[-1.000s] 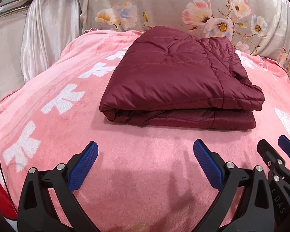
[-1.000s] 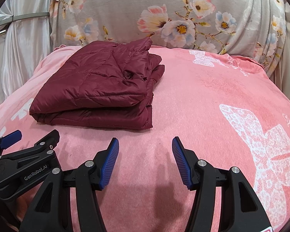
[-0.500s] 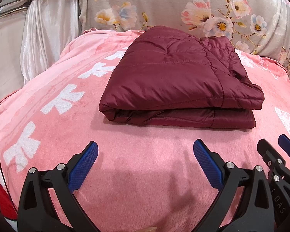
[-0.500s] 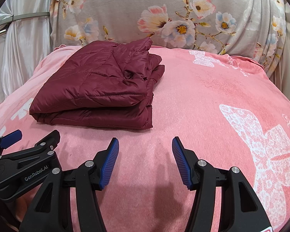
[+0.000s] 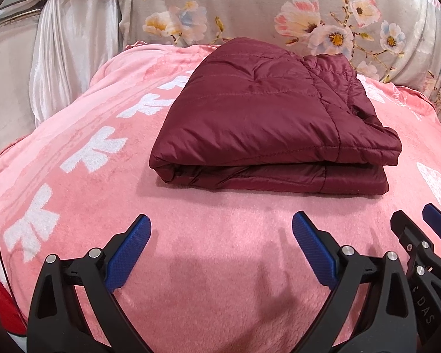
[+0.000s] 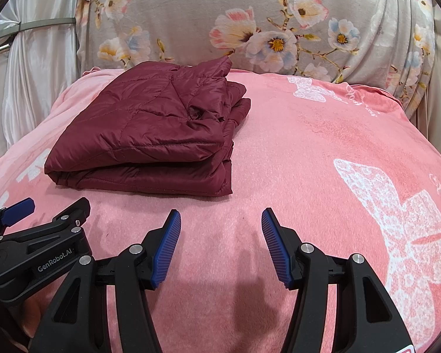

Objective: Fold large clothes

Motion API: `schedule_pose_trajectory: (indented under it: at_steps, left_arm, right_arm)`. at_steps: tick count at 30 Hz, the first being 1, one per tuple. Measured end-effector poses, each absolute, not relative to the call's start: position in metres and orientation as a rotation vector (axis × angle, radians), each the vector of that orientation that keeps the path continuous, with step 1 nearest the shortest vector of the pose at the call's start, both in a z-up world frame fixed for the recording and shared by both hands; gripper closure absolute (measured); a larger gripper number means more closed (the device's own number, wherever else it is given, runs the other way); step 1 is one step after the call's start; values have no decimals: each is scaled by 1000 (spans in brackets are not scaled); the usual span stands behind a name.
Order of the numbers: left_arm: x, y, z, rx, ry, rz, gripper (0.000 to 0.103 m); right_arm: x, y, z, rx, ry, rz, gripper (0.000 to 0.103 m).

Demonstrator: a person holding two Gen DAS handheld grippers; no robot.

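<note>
Item: maroon quilted jacket. It is lying folded into a compact rectangular bundle of stacked layers on the pink blanket that is covering the bed. Its folded edge is facing me; the looser layered ends and a collar-like corner are sitting at its right side, toward the floral cover behind.

Item: my left tool. It is hanging low over the blanket in front of the bundle, jaws spread wide, nothing between the blue pads, well short of the fabric.

Item: my right tool. It is sitting just beside the left one, pointing at bare blanket to the right of the jacket, jaws standing moderately apart, gripping nothing.

Change over the last second: none that I am finding. Across the earlier and current views the bundle is keeping the same outline, and both tools are keeping the same place and the same spread.

Reading for the task: I am judging the folding of this garment as finished or all but finished, and both tools as resting clear of it. No layer is springing open. If anything is remaining, it is probably a light tidy of the ruffled right-hand ends.
</note>
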State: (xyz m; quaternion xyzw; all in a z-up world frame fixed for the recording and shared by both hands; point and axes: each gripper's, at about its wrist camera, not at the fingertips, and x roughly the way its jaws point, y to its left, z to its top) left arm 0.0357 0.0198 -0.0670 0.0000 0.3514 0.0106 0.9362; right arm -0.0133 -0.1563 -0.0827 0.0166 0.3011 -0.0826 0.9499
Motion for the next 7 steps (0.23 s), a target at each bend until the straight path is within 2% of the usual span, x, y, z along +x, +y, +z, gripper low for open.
schedule_pose_trajectory:
  at_steps: [7]
  left_arm:
    - [37, 21, -68, -2, 727, 20, 12]
  right_arm:
    - [-13, -157, -83, 34, 612, -167, 47]
